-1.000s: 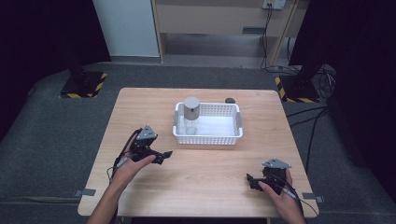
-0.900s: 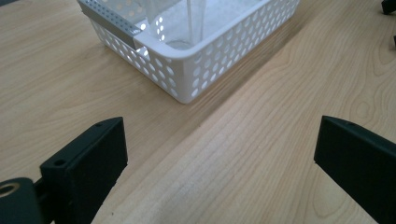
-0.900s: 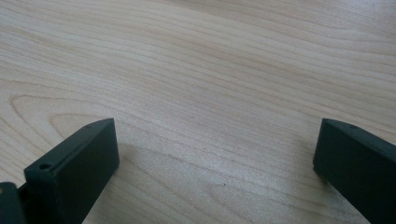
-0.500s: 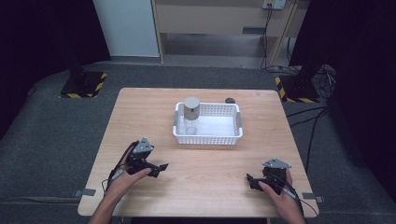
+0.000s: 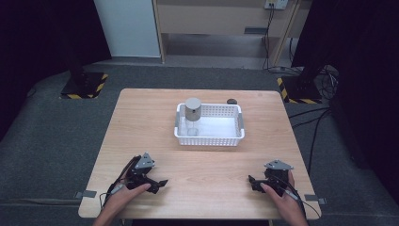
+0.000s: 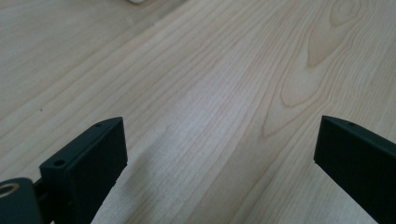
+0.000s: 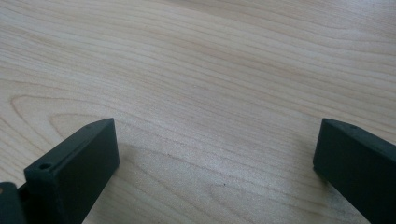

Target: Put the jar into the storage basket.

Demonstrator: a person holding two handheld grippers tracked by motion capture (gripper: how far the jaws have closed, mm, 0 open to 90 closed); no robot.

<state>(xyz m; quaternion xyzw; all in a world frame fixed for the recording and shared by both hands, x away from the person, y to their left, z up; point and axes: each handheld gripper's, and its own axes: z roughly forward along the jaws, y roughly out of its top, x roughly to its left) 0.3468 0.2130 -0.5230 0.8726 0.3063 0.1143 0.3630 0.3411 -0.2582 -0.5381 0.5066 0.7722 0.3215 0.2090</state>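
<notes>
We hold two grippers low over the near edge of a pale wooden table [image 5: 141, 113]. The left gripper [image 5: 159, 182] sits at the near-left, its jaws spread wide with nothing between them; in the left gripper view those black jaws frame bare wood grain, with a sliver of white showing at the very top edge. The right gripper [image 5: 253, 182] rests at the near-right corner, jaws likewise parted and empty, pointing inward across the table — the right gripper view looks along them at plain wood. Farther off, past the middle of the table, stands a white basket [image 5: 209, 139], its long axis running left to right. Inside it, at the left end, a grey can [image 5: 192, 109] stands upright, rising above the rim; a small clear item lies on the basket floor just in front of it, too faint for us to name. Beyond the basket's far-right corner a small dark object [image 5: 231, 100] rests on the table. From both grippers the can lies forward and toward the centre — ahead and to the right of the left one, ahead and well to the left of the right one. We judge the left gripper nearer, since the can stands in the basket's left end, so a reach from that side looks the shorter way.
</notes>
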